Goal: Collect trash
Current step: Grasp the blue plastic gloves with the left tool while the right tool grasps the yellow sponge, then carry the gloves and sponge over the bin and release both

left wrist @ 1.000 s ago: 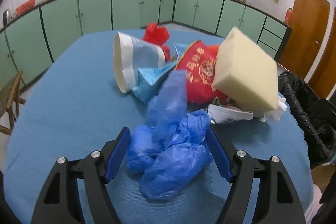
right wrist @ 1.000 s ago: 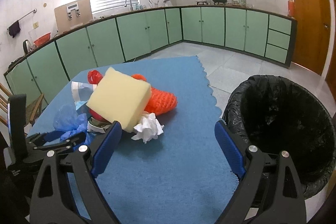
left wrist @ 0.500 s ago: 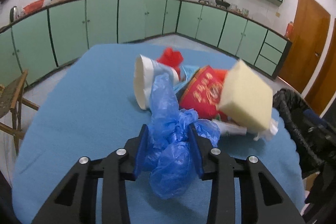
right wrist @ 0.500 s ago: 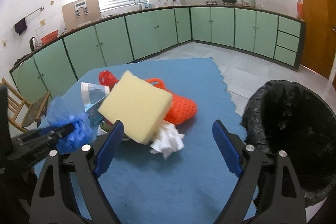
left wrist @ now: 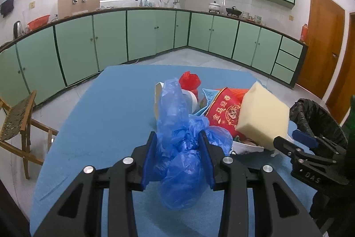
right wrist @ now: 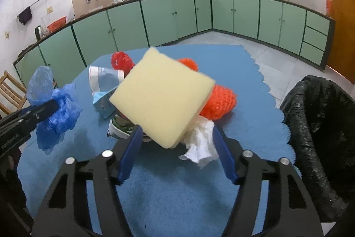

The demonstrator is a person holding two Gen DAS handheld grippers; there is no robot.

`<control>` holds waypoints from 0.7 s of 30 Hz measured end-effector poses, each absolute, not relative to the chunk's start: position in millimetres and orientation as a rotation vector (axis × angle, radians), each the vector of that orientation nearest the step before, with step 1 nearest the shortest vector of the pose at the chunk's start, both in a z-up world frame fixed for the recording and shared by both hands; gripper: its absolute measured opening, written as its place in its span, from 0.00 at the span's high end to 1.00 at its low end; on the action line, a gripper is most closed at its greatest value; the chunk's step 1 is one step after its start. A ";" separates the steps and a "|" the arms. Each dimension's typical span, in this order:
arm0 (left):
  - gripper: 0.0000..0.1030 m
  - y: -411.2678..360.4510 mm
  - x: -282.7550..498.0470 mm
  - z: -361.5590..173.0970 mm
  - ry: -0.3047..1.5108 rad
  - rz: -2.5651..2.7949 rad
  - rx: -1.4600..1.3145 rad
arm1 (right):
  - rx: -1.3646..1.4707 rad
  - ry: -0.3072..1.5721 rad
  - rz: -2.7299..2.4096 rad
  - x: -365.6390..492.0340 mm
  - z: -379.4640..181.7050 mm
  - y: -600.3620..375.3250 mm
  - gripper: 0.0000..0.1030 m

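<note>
My left gripper (left wrist: pixel 177 146) clenches the blue plastic bag (left wrist: pixel 179 148); my right gripper (right wrist: pixel 175 148), spread, straddles the yellow sponge (right wrist: pixel 162 97) and white tissue (right wrist: pixel 199 146), beside the bin (right wrist: pixel 319 126).

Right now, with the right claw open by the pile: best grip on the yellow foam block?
Grip the foam block across its thin edges at the low near corner, coming from the near table edge. It lies tilted on the pile, broad face up; the right claw already straddles that corner.
</note>
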State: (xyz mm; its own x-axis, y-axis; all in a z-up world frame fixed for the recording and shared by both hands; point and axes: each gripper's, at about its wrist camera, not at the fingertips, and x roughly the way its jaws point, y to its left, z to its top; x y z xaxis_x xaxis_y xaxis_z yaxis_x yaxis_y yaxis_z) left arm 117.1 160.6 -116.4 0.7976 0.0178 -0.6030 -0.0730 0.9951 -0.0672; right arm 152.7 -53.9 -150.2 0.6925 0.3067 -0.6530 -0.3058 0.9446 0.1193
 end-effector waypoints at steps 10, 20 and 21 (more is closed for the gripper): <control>0.63 155.9 121.6 -121.0 0.643 0.050 -0.077 | -0.024 0.743 0.428 153.0 -153.2 -36.9 0.72; 0.63 149.8 115.3 -115.6 0.633 0.039 -0.078 | 0.012 0.701 0.477 142.4 -123.3 -46.8 0.82; 0.63 150.7 115.3 -114.5 0.631 0.036 -0.078 | 0.014 0.696 0.478 142.2 -121.1 -47.9 0.83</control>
State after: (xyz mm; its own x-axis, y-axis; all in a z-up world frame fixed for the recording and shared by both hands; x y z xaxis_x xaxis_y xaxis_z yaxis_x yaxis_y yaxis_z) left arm 115.3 150.7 -114.5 0.8069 0.0098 -0.5905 -0.0577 0.9964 -0.0623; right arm 142.2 -47.9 -121.1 0.6642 0.4275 -0.6132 -0.4183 0.8924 0.1691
